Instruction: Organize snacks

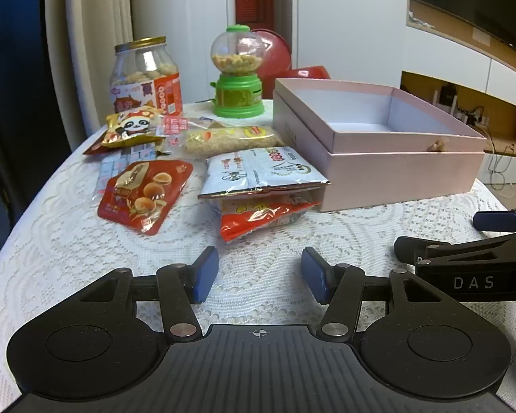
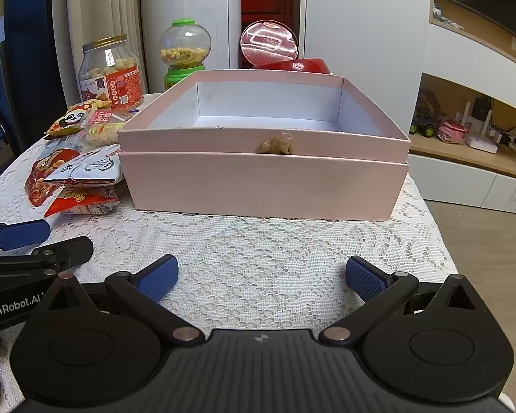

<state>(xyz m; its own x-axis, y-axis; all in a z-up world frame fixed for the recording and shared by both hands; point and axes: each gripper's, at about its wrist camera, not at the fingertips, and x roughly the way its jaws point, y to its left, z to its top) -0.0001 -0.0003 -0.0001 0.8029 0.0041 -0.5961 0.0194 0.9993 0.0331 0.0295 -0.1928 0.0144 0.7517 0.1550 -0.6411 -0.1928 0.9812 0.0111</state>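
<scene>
Several snack packets lie on the lace-covered table left of an open, empty pink box (image 1: 406,161) (image 2: 265,182): a red bun packet (image 1: 144,194), a white packet (image 1: 261,172) on a red-orange packet (image 1: 261,216), a panda packet (image 1: 134,130) and a rice-cracker bag (image 1: 230,139). My left gripper (image 1: 259,272) is open and empty, just short of the red-orange packet. My right gripper (image 2: 261,278) is open and empty, facing the box front. Each gripper shows at the edge of the other's view.
A snack jar with a gold lid (image 1: 144,75) and a green candy dispenser (image 1: 237,75) stand at the table's back. A red tin with its lid (image 2: 275,51) stands behind the box. The table edge drops to the floor on the right (image 2: 443,227).
</scene>
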